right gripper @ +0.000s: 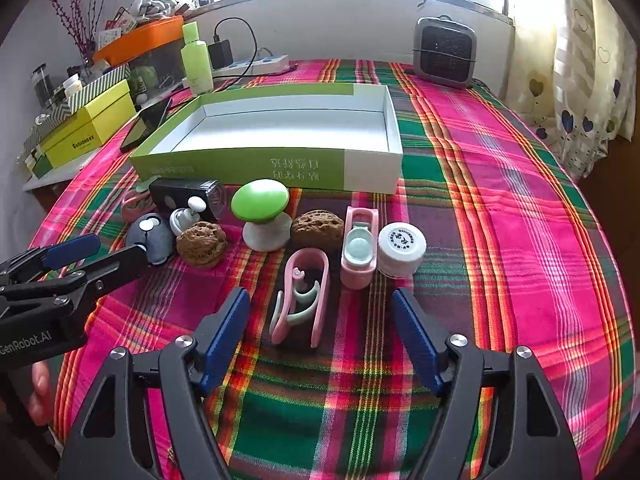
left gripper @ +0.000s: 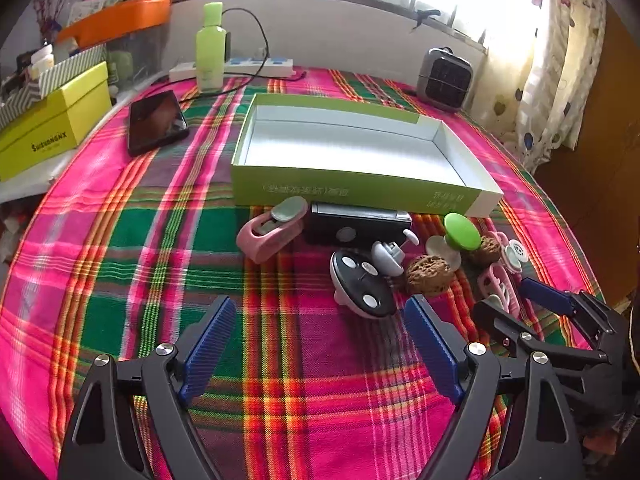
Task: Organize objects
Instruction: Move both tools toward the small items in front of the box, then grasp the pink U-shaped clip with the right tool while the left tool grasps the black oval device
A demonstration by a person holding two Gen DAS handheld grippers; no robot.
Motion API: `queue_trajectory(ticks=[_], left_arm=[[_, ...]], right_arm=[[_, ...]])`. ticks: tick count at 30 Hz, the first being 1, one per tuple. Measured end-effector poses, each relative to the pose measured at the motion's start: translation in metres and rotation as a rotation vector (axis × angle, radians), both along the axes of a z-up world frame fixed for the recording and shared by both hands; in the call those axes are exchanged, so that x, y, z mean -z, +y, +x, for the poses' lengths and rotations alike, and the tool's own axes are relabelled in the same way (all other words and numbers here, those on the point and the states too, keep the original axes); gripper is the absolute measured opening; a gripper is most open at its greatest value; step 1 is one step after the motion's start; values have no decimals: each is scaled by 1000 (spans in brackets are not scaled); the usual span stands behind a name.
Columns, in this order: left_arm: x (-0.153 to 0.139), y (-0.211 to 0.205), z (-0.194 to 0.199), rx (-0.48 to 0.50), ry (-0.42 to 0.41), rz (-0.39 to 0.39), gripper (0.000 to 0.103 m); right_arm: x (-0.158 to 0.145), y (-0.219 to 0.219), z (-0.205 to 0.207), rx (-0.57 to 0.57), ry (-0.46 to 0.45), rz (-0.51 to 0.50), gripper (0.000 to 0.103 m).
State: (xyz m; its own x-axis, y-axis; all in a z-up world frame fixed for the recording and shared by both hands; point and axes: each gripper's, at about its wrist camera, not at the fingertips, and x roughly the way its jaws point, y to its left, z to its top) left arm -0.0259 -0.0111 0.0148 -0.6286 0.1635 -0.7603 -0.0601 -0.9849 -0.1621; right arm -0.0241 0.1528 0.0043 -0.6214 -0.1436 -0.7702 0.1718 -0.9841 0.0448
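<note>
A shallow green-and-white box (left gripper: 352, 192) (right gripper: 240, 168) lies open on the plaid cloth, with nothing inside. In front of it sit small items: a pink tape dispenser (left gripper: 270, 228), a black box (left gripper: 356, 224) (right gripper: 186, 196), a round black-and-grey toy (left gripper: 362, 284) (right gripper: 150, 236), two walnuts (left gripper: 430, 274) (right gripper: 318, 228), a green mushroom toy (right gripper: 262, 212) (left gripper: 460, 234), a pink toy bathtub (right gripper: 302, 296), a pink toy toilet (right gripper: 360, 248) and a white cap (right gripper: 401, 250). My left gripper (left gripper: 320, 340) (right gripper: 108, 250) is open, near the round toy. My right gripper (right gripper: 320, 320) (left gripper: 508, 302) is open around the bathtub.
A phone (left gripper: 156, 120), a green bottle (left gripper: 210, 48), a power strip (left gripper: 256, 66) and a small heater (right gripper: 444, 52) stand behind the box. Yellow boxes (left gripper: 52, 128) and an orange bin (left gripper: 116, 20) are stacked at the left. A curtain (right gripper: 580, 100) hangs at the right.
</note>
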Motion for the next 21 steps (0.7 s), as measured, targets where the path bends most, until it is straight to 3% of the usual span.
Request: queue_trajectory(ticks=[9,21], left_arm=[[5,-1,-12,-38,-27,-8,78],[3,1,-14,-39,-26,4,54]], right_arm=[[-2,1,-5,-3,-3,9,45],[-3,1,-5,-15,-6,-2,30]])
